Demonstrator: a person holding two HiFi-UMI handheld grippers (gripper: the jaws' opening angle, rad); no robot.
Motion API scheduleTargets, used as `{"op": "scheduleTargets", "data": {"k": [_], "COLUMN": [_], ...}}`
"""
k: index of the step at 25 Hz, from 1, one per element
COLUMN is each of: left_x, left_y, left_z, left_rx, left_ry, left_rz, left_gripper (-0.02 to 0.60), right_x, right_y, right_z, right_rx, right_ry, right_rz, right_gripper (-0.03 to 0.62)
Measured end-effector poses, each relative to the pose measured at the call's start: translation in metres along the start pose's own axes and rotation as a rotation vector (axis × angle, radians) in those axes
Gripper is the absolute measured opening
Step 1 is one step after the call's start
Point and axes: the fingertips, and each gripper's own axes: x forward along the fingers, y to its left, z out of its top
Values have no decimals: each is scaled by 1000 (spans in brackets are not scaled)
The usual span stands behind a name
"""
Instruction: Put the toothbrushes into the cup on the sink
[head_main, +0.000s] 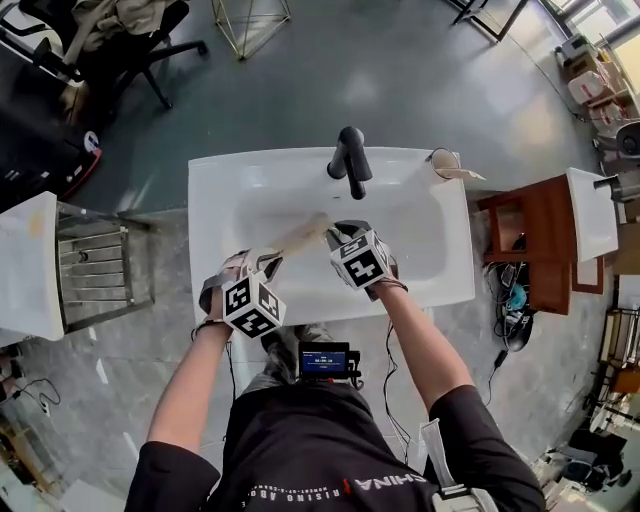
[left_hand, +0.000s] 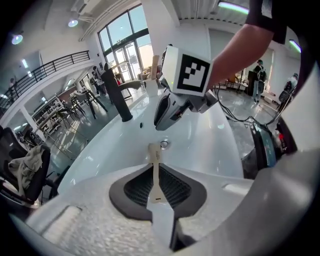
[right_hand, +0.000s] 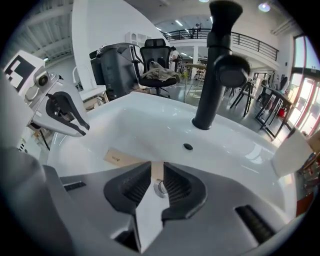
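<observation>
The left gripper (head_main: 268, 260) (left_hand: 156, 174) is clenched on the thin handle of a pale wooden toothbrush (left_hand: 155, 153), which sticks out ahead of the jaws over the white sink (head_main: 215, 200), its tip pointing at the drain (left_hand: 164, 144). The right gripper (head_main: 340, 233) (right_hand: 157, 171), just right of it and a little farther into the basin, stands released: its dark pads are parted, and in the gap lies the end of a second toothbrush (right_hand: 122, 157), flat on the basin floor and running off to the left, with neither pad pressing on it. The black faucet (head_main: 350, 160) rises at the far edge of the sink. The cup (head_main: 446, 163) sits on the far right corner of the rim, well apart from both toothbrushes.
</observation>
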Motion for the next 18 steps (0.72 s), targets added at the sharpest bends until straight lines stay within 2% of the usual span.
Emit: {"op": "scheduleTargets", "data": {"k": [2,6,11,18], "left_x": [11,30,44,51], "left_y": [4,8,12,10], "left_z": [-1,-2,-6,-16], "left_rx": [-20,-52,-79,-96], "left_ry": [8,22,30,48], "left_rz": [-8,-22,-38,-45], "left_gripper": [32,40,40,40], "right_x": [16,45,78,99], "right_y": [-5,-13,-18,-21], "right_z": [-2,-9,-22,-40], "right_rx": [2,15,52,75], "right_ry": [9,31,72,92], "right_rz": [29,67,92,114], "right_gripper": [104,112,138,141]}}
